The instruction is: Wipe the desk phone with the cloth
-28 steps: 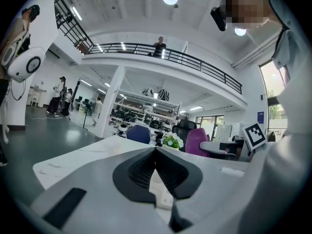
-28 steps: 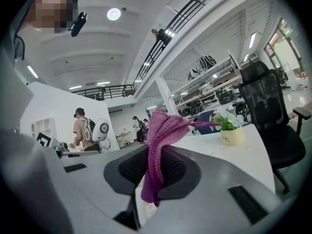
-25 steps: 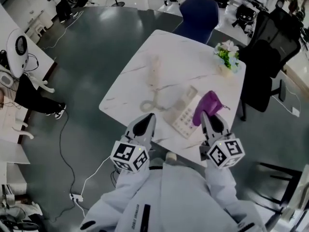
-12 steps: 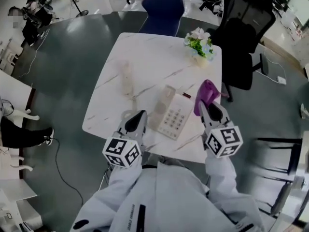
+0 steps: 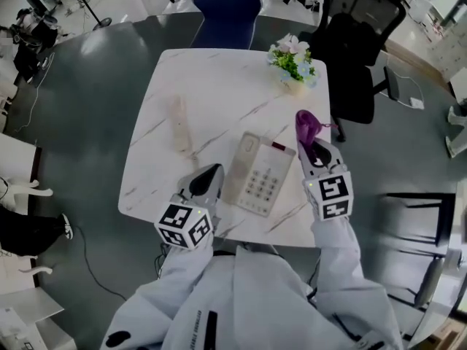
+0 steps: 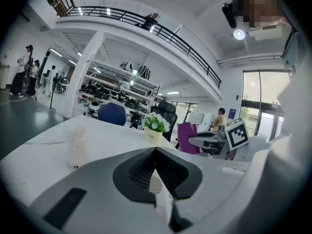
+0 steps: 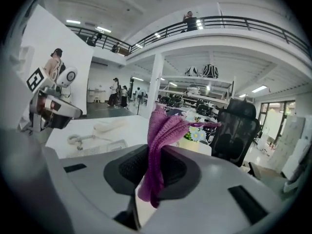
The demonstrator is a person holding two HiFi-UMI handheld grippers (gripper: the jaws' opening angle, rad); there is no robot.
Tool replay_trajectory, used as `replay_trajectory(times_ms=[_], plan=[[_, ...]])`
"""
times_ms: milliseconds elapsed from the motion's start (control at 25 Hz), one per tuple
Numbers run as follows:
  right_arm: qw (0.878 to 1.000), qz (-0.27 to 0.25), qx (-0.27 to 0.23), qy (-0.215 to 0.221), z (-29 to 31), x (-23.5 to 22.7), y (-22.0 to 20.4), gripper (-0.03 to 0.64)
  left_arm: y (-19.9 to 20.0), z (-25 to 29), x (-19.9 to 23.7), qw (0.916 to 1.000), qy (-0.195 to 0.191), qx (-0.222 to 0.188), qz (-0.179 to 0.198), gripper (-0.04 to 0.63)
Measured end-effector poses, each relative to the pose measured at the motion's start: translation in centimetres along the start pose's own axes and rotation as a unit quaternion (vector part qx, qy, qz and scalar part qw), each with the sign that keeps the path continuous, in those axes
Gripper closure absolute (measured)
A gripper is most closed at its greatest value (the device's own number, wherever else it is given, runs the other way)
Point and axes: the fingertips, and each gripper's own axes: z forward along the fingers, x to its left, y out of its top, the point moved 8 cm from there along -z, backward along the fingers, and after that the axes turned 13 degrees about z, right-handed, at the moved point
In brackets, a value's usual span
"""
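Note:
The cream desk phone base (image 5: 257, 173) lies on the white marble table (image 5: 219, 86), its keypad facing up. Its handset (image 5: 178, 124) lies apart at the left, joined by a coiled cord; the handset (image 6: 77, 146) also shows in the left gripper view. My right gripper (image 5: 314, 152) hovers by the table's right edge, just right of the phone, shut on a purple cloth (image 5: 306, 125) that sticks up out of the jaws (image 7: 161, 145). My left gripper (image 5: 206, 183) is shut and empty, over the near edge left of the phone.
A small pot of flowers (image 5: 294, 62) stands at the table's far right corner. A blue chair (image 5: 224, 4) is at the far side and a black office chair (image 5: 357, 42) at the right. People stand in the background of both gripper views.
The head view has swung, so the table sits more centred. My right gripper with the cloth has risen slightly toward the far right of the phone. The left gripper stays near the front edge.

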Motion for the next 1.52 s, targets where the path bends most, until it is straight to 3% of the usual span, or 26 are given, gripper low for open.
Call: replay_trajectory(times_ms=[600, 1520], plan=[[0.983, -0.143, 0.109, 0.026, 4.0, 3.5, -2.4, 0.572, -0.9, 1.7, 1.7, 0.9997, -0.017, 0.012, -0.009, 0.598], [0.982, -0.129, 0.141, 0.007, 3.2, 6.0, -4.8, 0.574, -2.0, 1.3, 1.7, 0.9982, -0.056, 0.018, -0.012, 0.598]])
